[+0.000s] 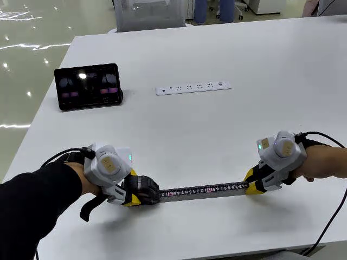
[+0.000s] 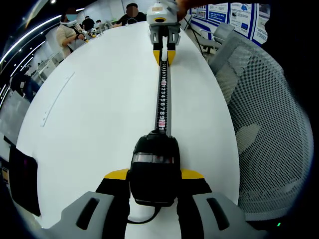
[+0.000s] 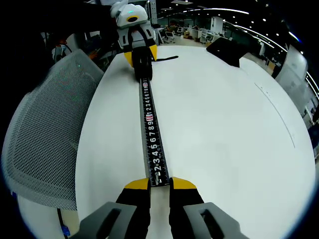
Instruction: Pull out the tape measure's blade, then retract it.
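The left claw is clamped on the black tape measure case, which rests on the white desk near its front edge. The right claw is closed on the tip of the blade, which lies extended flat along the desk between the two claws. A tablet and a power strip lie well apart, farther back on the desk.
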